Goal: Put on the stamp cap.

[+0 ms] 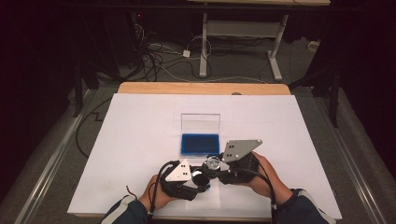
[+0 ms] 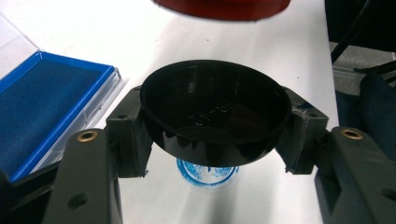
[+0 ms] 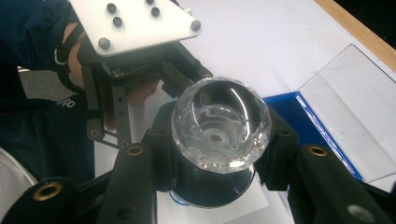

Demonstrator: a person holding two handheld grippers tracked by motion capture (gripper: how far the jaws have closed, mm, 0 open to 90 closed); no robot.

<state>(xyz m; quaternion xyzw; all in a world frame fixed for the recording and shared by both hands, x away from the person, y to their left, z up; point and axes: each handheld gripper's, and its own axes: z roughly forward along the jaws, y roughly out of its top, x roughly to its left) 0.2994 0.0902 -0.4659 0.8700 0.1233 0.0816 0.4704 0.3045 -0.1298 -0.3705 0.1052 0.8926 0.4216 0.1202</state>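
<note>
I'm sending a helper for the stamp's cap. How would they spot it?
On the white sheet, in front of the blue ink pad, the left gripper pinches a black cap. It is a shallow round dish, unlike the clear faceted knob alongside.

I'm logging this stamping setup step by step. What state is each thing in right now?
Ink pad case: open, clear lid upright behind the blue pad.
Black cap: off the stamp, clamped in the left gripper, hollow side facing the camera.
Stamp: clamped in the right gripper, clear faceted end facing the camera.
Paper: carries one blue round print.
</note>
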